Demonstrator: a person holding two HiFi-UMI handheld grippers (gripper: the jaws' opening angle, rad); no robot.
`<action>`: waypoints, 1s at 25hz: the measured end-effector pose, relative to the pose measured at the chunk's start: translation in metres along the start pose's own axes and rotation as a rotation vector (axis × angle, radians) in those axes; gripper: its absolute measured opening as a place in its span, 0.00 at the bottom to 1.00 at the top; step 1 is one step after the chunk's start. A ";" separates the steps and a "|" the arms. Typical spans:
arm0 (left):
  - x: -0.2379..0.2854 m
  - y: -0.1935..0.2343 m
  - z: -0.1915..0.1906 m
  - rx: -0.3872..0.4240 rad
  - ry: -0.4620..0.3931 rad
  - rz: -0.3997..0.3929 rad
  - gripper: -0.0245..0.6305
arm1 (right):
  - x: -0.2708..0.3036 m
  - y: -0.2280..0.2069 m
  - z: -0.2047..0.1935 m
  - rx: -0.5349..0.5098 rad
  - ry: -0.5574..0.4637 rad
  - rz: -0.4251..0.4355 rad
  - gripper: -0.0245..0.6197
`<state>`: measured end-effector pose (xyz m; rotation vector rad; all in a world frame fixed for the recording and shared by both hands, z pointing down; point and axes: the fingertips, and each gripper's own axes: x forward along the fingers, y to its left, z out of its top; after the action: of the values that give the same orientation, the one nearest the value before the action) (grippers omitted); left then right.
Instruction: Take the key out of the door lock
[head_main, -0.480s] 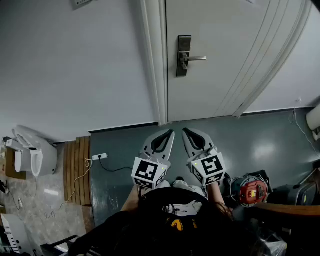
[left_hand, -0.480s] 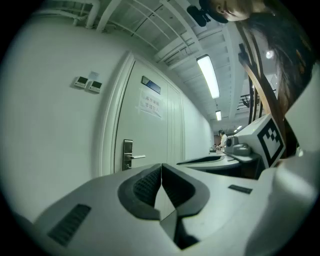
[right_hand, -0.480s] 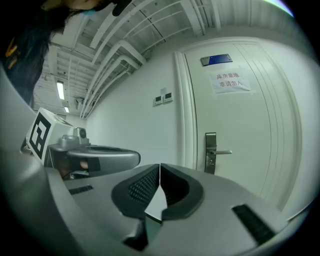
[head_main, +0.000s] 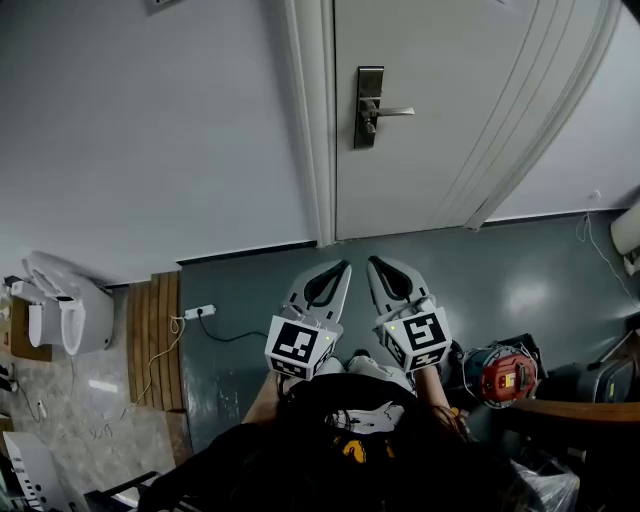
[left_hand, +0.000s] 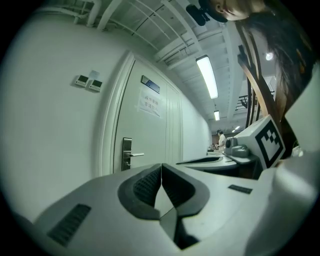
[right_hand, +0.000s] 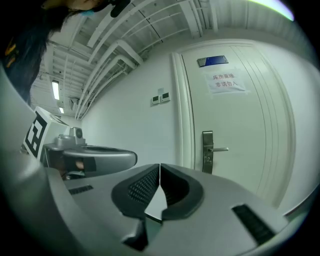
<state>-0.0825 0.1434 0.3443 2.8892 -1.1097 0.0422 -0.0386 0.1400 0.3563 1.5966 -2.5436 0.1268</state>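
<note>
Left tongs (left_hand: 161, 166) and right tongs (right_hand: 159, 165): both clenched, pads meeting along one seam, nothing between them. They are held side by side, roughly level, and aimed at the door (head_main: 450, 120).

Lock plate (head_main: 368, 108): at 12 o'clock from the tongs in the head view, well apart from them, near the door's left edge. The lever handle (head_main: 392, 112) juts toward 3 o'clock from the plate. The key should sit in the plate below this lever, but it is too small to make out in any view.

Handling, as a judgement: a key is light, rigid, thin and smooth metal, so it is apt to slip or twist. It is best pinched across the flat faces of its bow and drawn straight out along the keyhole's axis. It may first need turning to the release position.

Obstacles: the lever overhangs the likely keyhole, and the door frame (head_main: 308, 130) runs just at 9 o'clock of the plate, which leaves little room to either side. On the floor (head_main: 260, 290), a power strip (head_main: 199, 313) lies at 9 o'clock of the left tongs and a red machine (head_main: 503, 378) at 4 o'clock of the right tongs. Neither blocks the approach.
</note>
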 end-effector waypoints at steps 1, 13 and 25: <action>-0.002 0.001 -0.001 -0.001 0.000 -0.002 0.05 | 0.000 0.002 -0.002 0.005 0.005 0.000 0.05; -0.017 0.018 -0.014 -0.024 0.009 0.009 0.05 | 0.012 0.023 -0.011 -0.006 0.038 0.011 0.05; 0.021 0.046 -0.020 -0.034 0.014 0.007 0.05 | 0.047 -0.007 -0.012 0.010 0.048 0.005 0.05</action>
<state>-0.0978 0.0964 0.3664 2.8508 -1.1069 0.0440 -0.0518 0.0975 0.3758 1.5716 -2.5148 0.1764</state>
